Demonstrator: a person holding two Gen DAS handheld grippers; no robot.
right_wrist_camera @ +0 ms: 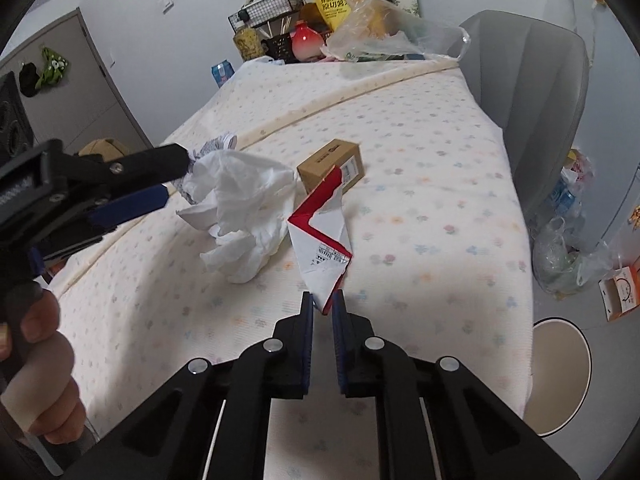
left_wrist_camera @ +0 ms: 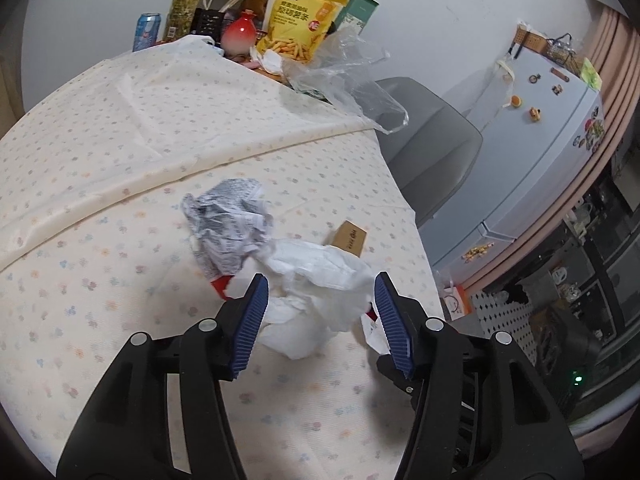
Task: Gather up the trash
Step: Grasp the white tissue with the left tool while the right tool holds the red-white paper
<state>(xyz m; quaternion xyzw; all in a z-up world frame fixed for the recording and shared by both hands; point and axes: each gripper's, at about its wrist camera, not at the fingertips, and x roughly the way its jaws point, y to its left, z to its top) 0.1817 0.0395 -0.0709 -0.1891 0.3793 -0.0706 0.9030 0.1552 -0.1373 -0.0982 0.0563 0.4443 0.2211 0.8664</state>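
The right hand-held gripper [right_wrist_camera: 323, 305] pinches the light, stiff red-and-white paper scrap [right_wrist_camera: 320, 240] by its near corner; the left hand-held gripper [left_wrist_camera: 320, 300] stands spread around the soft crumpled tissue [left_wrist_camera: 316, 280], which should squash easily.

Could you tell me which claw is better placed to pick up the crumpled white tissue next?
The left claw. Its jaws stand apart around the crumpled white tissue, not yet pressing it. The right claw is occupied, shut on the red-and-white paper wrapper.
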